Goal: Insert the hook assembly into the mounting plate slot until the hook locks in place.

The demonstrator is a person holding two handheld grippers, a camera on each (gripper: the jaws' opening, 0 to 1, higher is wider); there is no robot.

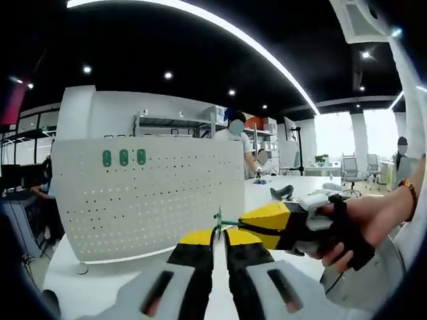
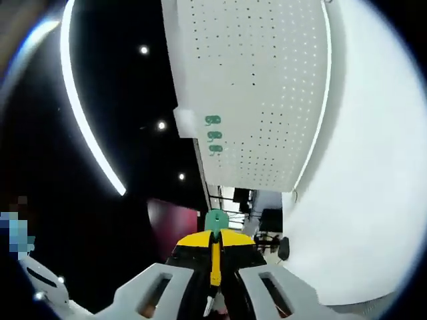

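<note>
A white perforated mounting plate [image 1: 153, 200] stands upright on the white table [image 1: 100, 290], with three green hooks [image 1: 123, 157] set in a row near its top left. In front of it, my right gripper [image 1: 239, 225], held by a gloved hand [image 1: 347, 230], comes in from the right and is shut on a small green hook assembly [image 1: 219, 217]. My left gripper [image 1: 219, 235] sits just below that hook, its yellow-tipped jaws shut together. The right gripper view is rolled: the plate [image 2: 267, 87] is overhead, and my right gripper [image 2: 214, 248] pinches the green hook [image 2: 216, 220].
Behind the plate are shelving [image 1: 173, 123] and a standing person [image 1: 235, 133]. A black object [image 1: 283, 193] lies further back on the table. A grey round disc [image 1: 363, 287] is at the lower right. Another person sits at a desk on the far left [image 1: 45, 180].
</note>
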